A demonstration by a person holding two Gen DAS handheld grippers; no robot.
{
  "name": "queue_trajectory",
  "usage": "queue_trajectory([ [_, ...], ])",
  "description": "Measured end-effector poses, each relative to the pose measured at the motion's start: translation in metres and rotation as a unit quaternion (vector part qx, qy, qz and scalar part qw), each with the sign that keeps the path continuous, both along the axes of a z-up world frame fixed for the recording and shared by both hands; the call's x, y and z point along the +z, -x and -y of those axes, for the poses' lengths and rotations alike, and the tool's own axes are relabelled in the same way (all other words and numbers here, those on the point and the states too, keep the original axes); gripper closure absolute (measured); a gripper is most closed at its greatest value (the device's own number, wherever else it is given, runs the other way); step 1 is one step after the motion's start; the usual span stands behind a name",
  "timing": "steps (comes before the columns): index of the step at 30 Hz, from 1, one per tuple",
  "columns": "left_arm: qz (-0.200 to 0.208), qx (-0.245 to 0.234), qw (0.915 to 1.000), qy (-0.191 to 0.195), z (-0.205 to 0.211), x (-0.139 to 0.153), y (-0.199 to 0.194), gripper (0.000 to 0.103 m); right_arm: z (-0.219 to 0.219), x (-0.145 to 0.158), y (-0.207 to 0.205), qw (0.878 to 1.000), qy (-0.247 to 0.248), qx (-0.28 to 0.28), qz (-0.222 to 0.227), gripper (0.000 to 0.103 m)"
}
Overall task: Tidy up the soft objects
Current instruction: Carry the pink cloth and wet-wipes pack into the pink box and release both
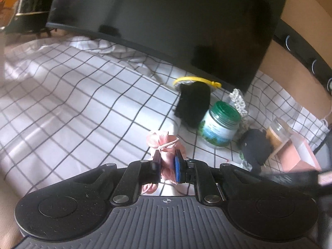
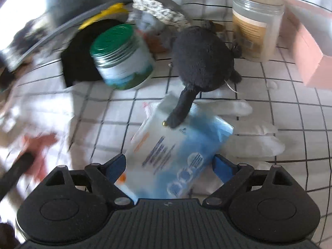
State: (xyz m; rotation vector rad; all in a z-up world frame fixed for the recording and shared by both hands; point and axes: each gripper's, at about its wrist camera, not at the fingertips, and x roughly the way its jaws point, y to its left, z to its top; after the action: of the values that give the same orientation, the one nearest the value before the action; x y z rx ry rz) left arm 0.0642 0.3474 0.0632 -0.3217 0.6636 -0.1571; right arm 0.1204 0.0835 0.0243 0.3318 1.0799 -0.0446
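Note:
My left gripper (image 1: 167,161) is shut on a pink fabric scrunchie (image 1: 164,143) and holds it above the checked white cloth (image 1: 72,108). My right gripper (image 2: 169,166) has its jaws wide around a blue-and-white soft wipes pack (image 2: 176,153); the blue pads (image 2: 223,167) sit at its sides. A black plush toy (image 2: 202,60) lies just beyond, one limb resting on the pack; it also shows in the left wrist view (image 1: 256,145). A black folded cloth (image 1: 194,105) lies further back. The pink scrunchie shows blurred in the right wrist view (image 2: 39,145).
A green-lidded jar (image 1: 220,124) stands beside the black cloth. A clear jar (image 2: 256,22) and a pink box (image 2: 309,49) stand at the right. A dark monitor (image 1: 176,20) rises behind. White socks (image 2: 257,141) lie right of the pack.

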Motion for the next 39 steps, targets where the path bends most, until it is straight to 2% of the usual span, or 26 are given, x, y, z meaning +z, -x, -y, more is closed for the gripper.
queue_trajectory([
  [2, 0.001, 0.005, 1.0000, 0.000, -0.001, -0.002, 0.004, 0.088, -0.017, -0.001, -0.008, 0.999, 0.044, -0.016, 0.008, 0.011],
  [4, 0.004, 0.001, 1.0000, -0.003, 0.000, -0.002, 0.008, 0.088, -0.031, -0.005, -0.013, 0.997, 0.079, -0.001, 0.017, 0.011],
  [6, 0.007, -0.011, 0.9999, -0.007, 0.003, -0.001, 0.010, 0.088, -0.036, -0.004, -0.011, 0.995, 0.094, 0.024, 0.028, 0.013],
  [9, 0.013, -0.034, 0.9993, -0.008, 0.008, 0.003, 0.011, 0.088, -0.027, 0.000, -0.003, 0.992, 0.079, 0.089, 0.034, 0.019],
  [14, 0.016, -0.083, 0.9964, -0.005, 0.026, 0.014, 0.006, 0.088, 0.006, 0.022, 0.025, 0.981, 0.073, 0.168, 0.061, 0.020],
  [16, 0.015, -0.121, 0.9925, -0.007, 0.042, 0.019, 0.003, 0.088, 0.028, 0.035, 0.040, 0.979, 0.074, 0.177, 0.071, 0.020],
  [19, 0.005, -0.176, 0.9844, -0.002, 0.075, 0.020, -0.001, 0.088, 0.071, 0.052, 0.060, 0.981, 0.073, 0.159, 0.081, 0.020],
  [22, -0.017, -0.236, 0.9716, 0.007, 0.118, 0.018, -0.004, 0.088, 0.116, 0.064, 0.084, 0.984, 0.094, 0.117, 0.097, 0.020],
  [24, -0.035, -0.287, 0.9572, 0.015, 0.153, 0.017, -0.004, 0.088, 0.144, 0.068, 0.097, 0.984, 0.115, 0.087, 0.104, 0.020],
  [29, -0.083, -0.408, 0.9091, 0.012, 0.249, 0.013, 0.003, 0.088, 0.212, 0.077, 0.132, 0.983, 0.139, 0.013, 0.121, 0.020],
  [32, -0.079, -0.459, 0.8849, -0.004, 0.297, 0.019, 0.008, 0.088, 0.244, 0.079, 0.153, 0.979, 0.152, -0.020, 0.137, 0.020],
  [34, -0.063, -0.474, 0.8779, -0.011, 0.320, 0.030, 0.003, 0.088, 0.257, 0.080, 0.163, 0.975, 0.160, -0.034, 0.150, 0.020],
  [36, -0.039, -0.480, 0.8761, -0.014, 0.340, 0.048, -0.008, 0.088, 0.265, 0.081, 0.172, 0.972, 0.163, -0.043, 0.162, 0.020],
  [39, 0.017, -0.467, 0.8838, -0.026, 0.367, 0.079, -0.032, 0.088, 0.274, 0.082, 0.181, 0.968, 0.166, -0.049, 0.180, 0.020],
])
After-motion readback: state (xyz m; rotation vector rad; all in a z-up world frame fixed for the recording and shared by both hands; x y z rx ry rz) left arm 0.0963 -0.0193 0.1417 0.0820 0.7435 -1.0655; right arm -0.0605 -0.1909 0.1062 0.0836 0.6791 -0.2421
